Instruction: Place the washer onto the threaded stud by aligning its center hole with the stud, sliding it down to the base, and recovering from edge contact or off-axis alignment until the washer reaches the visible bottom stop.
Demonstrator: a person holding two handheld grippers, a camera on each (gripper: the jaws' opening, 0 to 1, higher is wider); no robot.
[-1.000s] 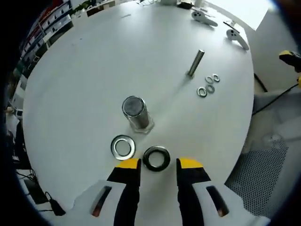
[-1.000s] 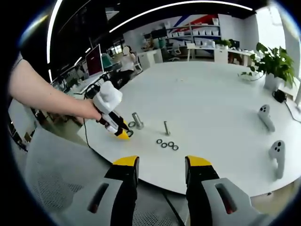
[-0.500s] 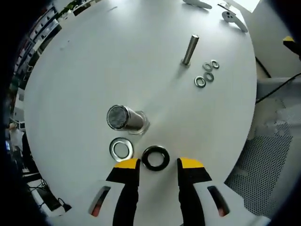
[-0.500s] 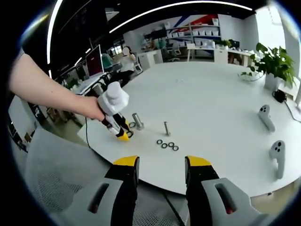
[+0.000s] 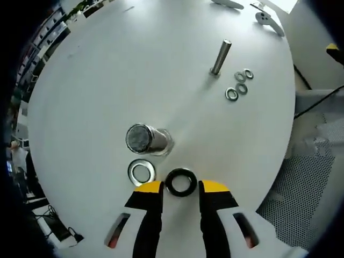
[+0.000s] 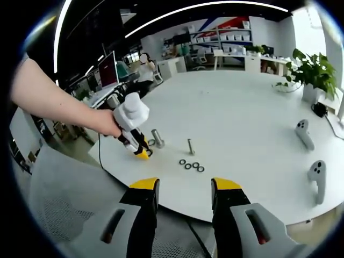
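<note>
White and round, the table (image 5: 107, 70) carries all the hardware near one edge. No container sits on it; the parts lie loose on the bare top. In the left gripper view a thick threaded stud (image 5: 146, 139) stands on its hex base, seen almost end-on. Just beside it lies a bright silver washer (image 5: 141, 172), and next to that a black washer (image 5: 180, 182), flat on the table right at the tips of the left gripper (image 5: 180, 188). Its yellow-tipped jaws stand parted, one on each side of the black ring's near edge, gripping nothing. Farther off a slim bolt (image 5: 221, 56) stands upright, with four small washers (image 5: 239, 88) clustered near its foot. Two white controllers (image 5: 269, 21) lie at the far rim.

The right gripper view takes in the room: an open office with shelving, desks, a monitor (image 6: 106, 67), a potted plant (image 6: 314, 72) and a seated person in the background. It shows a bare forearm and hand (image 6: 107, 124) holding the left gripper down at the table edge beside the stud, the slim bolt and small washers well apart from it. The right gripper (image 6: 183, 189) hangs off the table's edge, jaws wide apart and empty, well away from the parts.
</note>
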